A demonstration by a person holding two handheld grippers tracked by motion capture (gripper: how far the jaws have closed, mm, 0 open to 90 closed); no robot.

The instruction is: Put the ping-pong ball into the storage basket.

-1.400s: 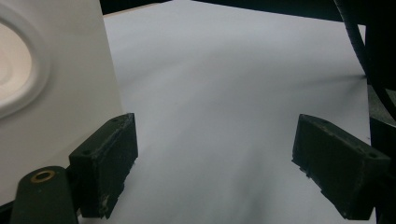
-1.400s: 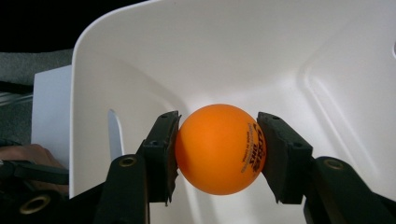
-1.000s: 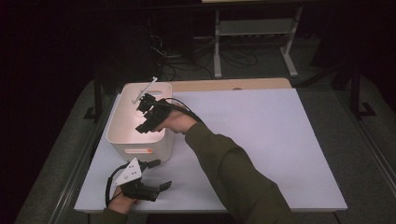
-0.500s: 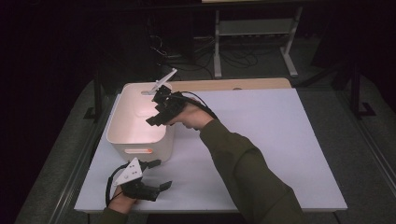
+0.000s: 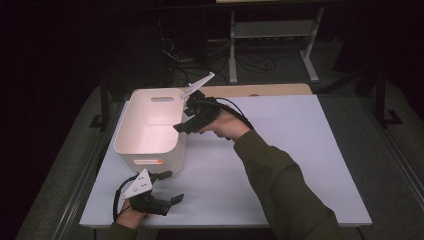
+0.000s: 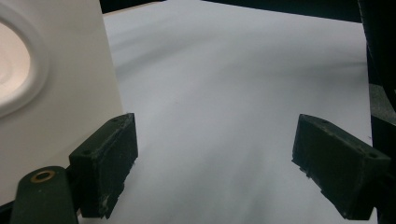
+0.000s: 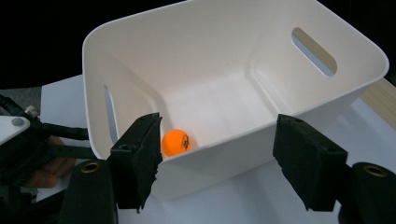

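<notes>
Orange ball (image 7: 176, 142) inside white bin (image 5: 150, 131), right hand-held gripper (image 5: 192, 114) above.

olive-green sleeve (image 5: 280, 175); black tongs (image 5: 192, 120) with grey three-cornered plate (image 5: 198, 83), brass screws.

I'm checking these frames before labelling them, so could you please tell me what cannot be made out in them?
- Orange ball: the dark print on it is too small to read in the right gripper view.
- White bin: in the high view its near wall hides the floor corner where the ball lies.
- White bin, left gripper view: cut off by the frame's left edge.
- Room beyond the table: too dark in the high view.
</notes>
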